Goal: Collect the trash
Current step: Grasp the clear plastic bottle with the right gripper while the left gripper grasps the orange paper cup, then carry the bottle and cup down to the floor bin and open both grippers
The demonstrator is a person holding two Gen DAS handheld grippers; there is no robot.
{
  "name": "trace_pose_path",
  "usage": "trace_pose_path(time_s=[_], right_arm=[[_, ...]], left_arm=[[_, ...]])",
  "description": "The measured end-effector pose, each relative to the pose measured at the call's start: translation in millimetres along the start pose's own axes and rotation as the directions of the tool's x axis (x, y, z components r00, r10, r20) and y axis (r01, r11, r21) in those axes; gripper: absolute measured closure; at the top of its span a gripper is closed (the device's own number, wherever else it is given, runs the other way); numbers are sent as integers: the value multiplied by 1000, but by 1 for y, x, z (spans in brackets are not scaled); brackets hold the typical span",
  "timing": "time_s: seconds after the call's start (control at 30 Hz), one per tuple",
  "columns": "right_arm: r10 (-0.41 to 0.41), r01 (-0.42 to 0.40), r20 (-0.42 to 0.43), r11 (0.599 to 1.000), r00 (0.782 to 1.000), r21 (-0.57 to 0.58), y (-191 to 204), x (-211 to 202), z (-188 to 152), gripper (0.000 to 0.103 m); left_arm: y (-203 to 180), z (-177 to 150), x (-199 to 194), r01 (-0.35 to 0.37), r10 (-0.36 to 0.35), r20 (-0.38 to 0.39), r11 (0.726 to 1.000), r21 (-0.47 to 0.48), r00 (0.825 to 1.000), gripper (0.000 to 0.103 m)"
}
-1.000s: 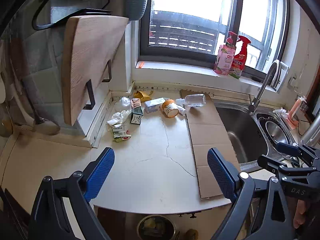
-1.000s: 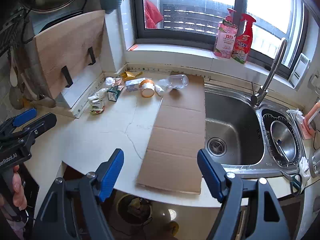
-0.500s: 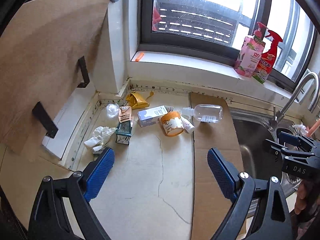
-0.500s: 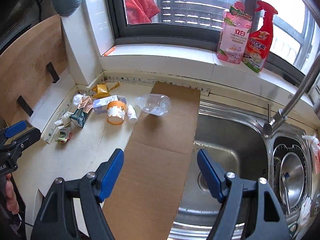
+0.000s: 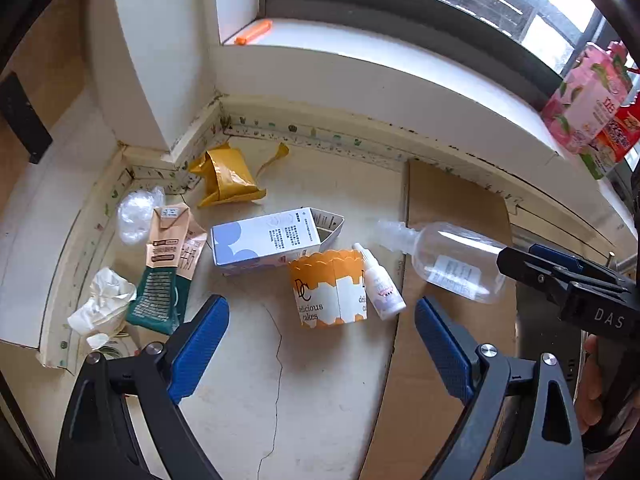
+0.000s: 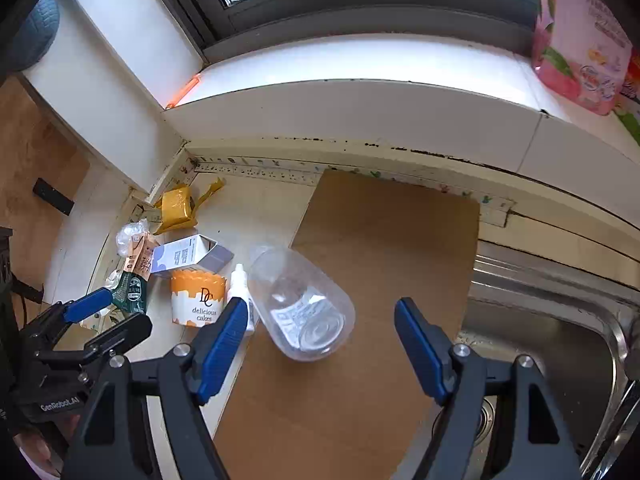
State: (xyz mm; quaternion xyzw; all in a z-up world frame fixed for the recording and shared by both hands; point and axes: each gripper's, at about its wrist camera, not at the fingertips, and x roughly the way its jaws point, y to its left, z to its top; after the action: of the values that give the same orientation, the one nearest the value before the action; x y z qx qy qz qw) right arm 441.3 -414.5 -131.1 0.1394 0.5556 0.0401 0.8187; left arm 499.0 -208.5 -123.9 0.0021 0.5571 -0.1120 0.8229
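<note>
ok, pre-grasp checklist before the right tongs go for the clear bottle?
1. Right tongs open: ok.
2. Nothing held in them: ok.
3. Clear bottle framed between the fingers: ok.
4. Bottle lying on its side on the cardboard sheet, free to roll: not ok.
5. Small white dropper bottle close beside it, clear of the closing path: cannot tell.
6. Left tongs open, empty, over the orange cake cup: ok.
</note>
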Motion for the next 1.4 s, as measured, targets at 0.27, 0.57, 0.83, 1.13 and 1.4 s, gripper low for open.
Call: trace_pose_path(time_s=[0.27,0.57,0.83,1.13,1.4], right_arm=[[108,-111,-85,993,991,-35,-1,43,7,27],[159,-170,-142,984,977,-62,7,58,5,41],[180,-187,-97,980,979,-71,13,47,-2,44],[205,-207,-33,977,978,-59,22,14,-23,45],[216,-215,7,972,976,-95,49,-27,-61,45]], left_arm=[[2,7,51,29,-34,-79,997,-65,996,10],[-3,7,70,65,-74,-109,994,-85,991,50],[3,1,59,66,-75,-74,991,-114,994,54],[8,-19,14,54,-56,-15,994,-93,998,54],[18,-49,-42,58,-57,21,996,-67,998,54]])
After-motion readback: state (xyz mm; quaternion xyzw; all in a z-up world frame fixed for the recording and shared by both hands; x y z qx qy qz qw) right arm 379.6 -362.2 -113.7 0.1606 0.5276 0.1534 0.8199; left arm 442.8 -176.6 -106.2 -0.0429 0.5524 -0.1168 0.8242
